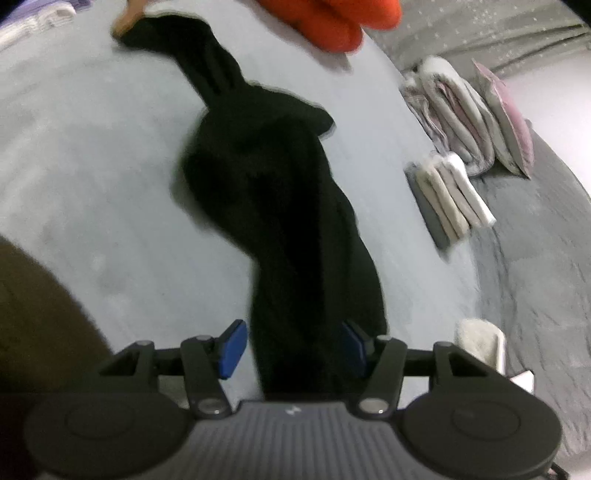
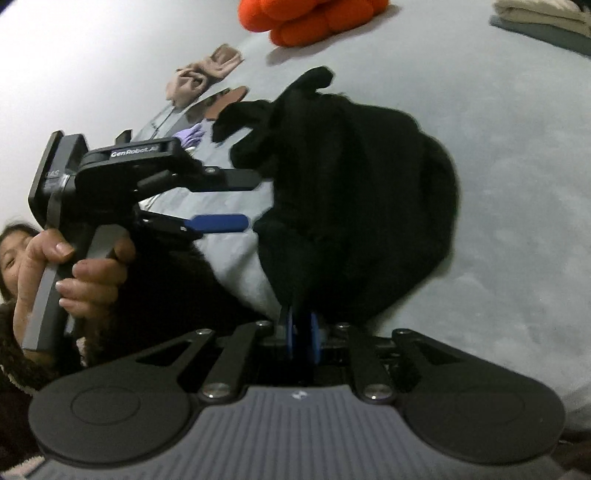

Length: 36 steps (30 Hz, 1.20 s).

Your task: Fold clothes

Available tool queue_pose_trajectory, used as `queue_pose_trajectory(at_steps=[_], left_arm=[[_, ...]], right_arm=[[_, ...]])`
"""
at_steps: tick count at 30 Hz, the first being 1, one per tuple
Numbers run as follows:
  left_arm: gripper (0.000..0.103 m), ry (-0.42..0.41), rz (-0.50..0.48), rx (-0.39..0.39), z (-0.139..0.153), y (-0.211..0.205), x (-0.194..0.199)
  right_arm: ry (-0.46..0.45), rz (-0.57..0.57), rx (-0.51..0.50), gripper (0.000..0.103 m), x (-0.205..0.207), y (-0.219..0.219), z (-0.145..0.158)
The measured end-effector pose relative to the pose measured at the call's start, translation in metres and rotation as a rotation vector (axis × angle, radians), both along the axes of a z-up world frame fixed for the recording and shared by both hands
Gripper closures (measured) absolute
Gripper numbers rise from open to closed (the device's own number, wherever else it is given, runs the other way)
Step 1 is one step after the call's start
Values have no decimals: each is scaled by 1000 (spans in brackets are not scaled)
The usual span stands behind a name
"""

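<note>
- Pinching the black garment [image 2: 354, 192], the right gripper [image 2: 301, 336] is clamped on its near edge.
- Left gripper [image 1: 293, 347] gapes wide, garment running between its pads.

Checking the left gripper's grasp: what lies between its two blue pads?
In the left wrist view, the black garment runs between the open left gripper pads; a gap shows beside one pad, so nothing is clamped yet.

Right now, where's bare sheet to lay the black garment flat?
Free: the pale sheet left of the black garment in the left wrist view, and the wide stretch beyond it in the right wrist view. Crowded: the folded stacks along the edge, the orange item, and small clothes near the left hand-held gripper.
</note>
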State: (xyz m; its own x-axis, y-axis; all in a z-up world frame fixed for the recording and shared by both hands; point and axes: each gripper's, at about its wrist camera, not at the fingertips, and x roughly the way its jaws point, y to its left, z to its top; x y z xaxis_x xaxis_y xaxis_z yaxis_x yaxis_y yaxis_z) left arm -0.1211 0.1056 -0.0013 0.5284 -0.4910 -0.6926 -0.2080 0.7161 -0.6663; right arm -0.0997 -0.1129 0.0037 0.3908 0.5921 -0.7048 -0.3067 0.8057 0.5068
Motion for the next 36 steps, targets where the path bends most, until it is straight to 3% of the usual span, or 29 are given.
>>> queue_pose_trajectory(at_steps=[2,4,5,6,11,13,14,15,18,30,36], left_arm=[[46,-4,27,32,1,5,3],[45,0,43,50,-1,9,12],[45,4,48,56,-2,10,18],[45,8,54,63,-2,12,24],[47,25,82,96,-7,19,53],[56,32,94,109,-9,22,65],[79,36,99,116,-10,23,71],[94,39,105,122,-11,25,77],[97,35,108,137,-9,27,93],[97,-264,-189,168,82,-14,90],[97,-352,-326,167,111,-26,82]], right_arm=[[-9,-8,4,86,2,-6,6],[-24,-23,-4,77,5,-11,13],[-34,-33,-11,61,6,-13,16],[-48,-43,-18,52,8,-15,19],[-54,-83,-19,52,17,-21,23],[-53,-90,-21,52,21,-22,25],[-52,-93,-23,52,23,-21,25],[-51,-96,-23,52,26,-21,26],[-57,-92,-17,52,33,-18,30],[-174,-17,-50,41,76,21,64],[-279,16,-78,39,98,36,88]])
